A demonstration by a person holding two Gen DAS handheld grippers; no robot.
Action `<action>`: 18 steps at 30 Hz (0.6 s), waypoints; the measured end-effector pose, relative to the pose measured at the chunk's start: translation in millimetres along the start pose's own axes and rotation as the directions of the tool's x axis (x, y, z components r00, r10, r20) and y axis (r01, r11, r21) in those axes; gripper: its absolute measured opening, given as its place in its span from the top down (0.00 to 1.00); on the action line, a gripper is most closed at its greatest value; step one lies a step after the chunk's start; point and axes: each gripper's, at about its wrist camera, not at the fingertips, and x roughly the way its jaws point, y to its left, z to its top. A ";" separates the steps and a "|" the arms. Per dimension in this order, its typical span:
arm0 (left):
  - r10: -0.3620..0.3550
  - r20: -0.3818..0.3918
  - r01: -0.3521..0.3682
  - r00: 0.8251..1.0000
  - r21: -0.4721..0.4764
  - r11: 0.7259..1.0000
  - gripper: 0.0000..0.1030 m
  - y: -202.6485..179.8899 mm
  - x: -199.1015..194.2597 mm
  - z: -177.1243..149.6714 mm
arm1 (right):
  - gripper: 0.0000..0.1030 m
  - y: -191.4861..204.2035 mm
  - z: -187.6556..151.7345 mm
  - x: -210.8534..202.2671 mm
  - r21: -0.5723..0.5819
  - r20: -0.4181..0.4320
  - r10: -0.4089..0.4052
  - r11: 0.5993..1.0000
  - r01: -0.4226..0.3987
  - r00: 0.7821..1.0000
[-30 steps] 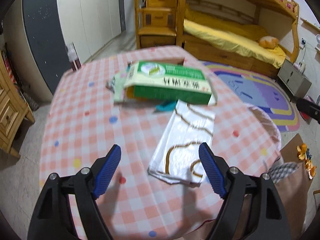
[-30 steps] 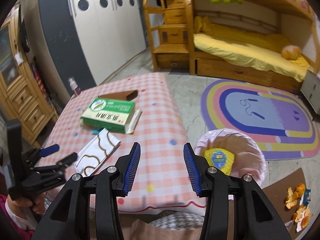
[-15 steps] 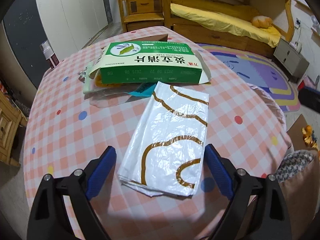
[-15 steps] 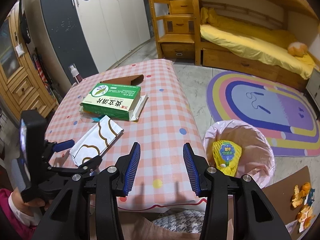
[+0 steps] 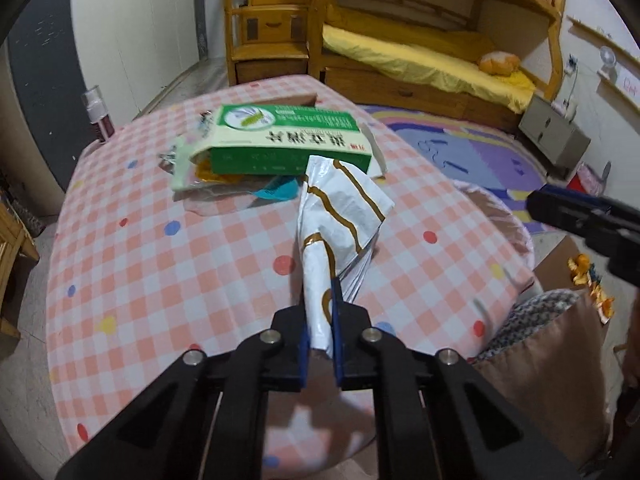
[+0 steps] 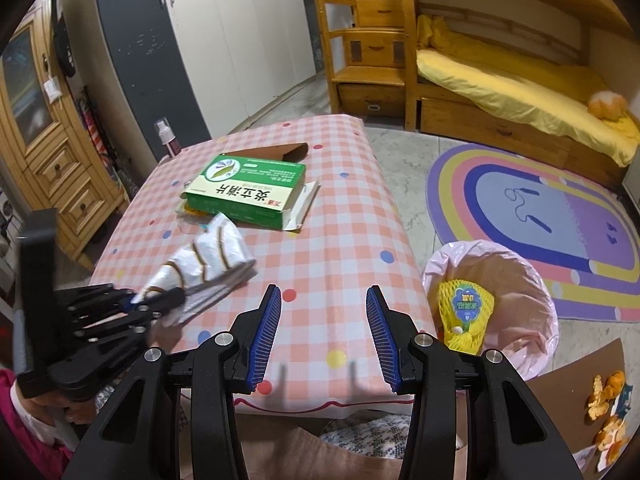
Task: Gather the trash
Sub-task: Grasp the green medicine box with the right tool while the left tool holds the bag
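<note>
A table [image 6: 340,216] in pink checked cloth stands in a bedroom with a wooden bunk bed [image 6: 500,64], a rainbow rug [image 6: 540,208] and a pink-lined bin [image 6: 516,280] just beside the table. A green box [image 5: 280,140] lies on the table. The left tool [image 5: 320,320] is clamped on the near end of a white bag [image 5: 340,216], lifting it. The right tool [image 6: 322,332] hovers half open, empty.

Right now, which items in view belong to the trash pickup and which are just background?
Job:
- white plastic bag, pinched in the left gripper
- green box on the table
- pink-lined bin, yellow net inside
- orange peels on the floor

Background:
- spray bottle
- rainbow rug
- bunk bed
- wardrobe
</note>
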 end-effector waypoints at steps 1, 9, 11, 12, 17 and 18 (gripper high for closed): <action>0.006 0.013 -0.006 1.000 -0.019 1.000 0.94 4.8 -6.6 0.4 | 0.55 2.3 2.2 1.0 -0.008 0.002 0.004 1.000 -0.004 1.000; 0.168 0.117 -0.146 0.979 -0.175 0.974 0.93 62.0 -45.9 17.8 | 0.51 20.8 31.0 24.4 -0.068 0.003 0.040 0.997 -0.040 0.999; 0.189 0.116 -0.162 0.975 -0.209 0.964 0.93 74.7 -45.1 23.0 | 0.52 25.4 45.8 39.3 -0.088 0.003 0.041 0.995 -0.041 0.999; 0.198 0.110 -0.170 0.974 -0.224 0.960 0.93 81.5 -42.7 25.5 | 0.53 26.4 51.8 45.0 -0.091 0.002 0.044 0.995 -0.044 0.999; 0.229 0.075 -0.200 0.971 -0.279 0.939 0.93 108.0 -25.0 40.4 | 0.79 31.2 90.3 93.9 -0.093 -0.025 0.064 0.994 -0.066 0.998; 0.228 0.071 -0.200 0.971 -0.284 0.938 0.93 111.7 -20.7 44.2 | 0.80 31.2 96.2 102.2 -0.089 -0.030 0.066 0.994 -0.068 0.997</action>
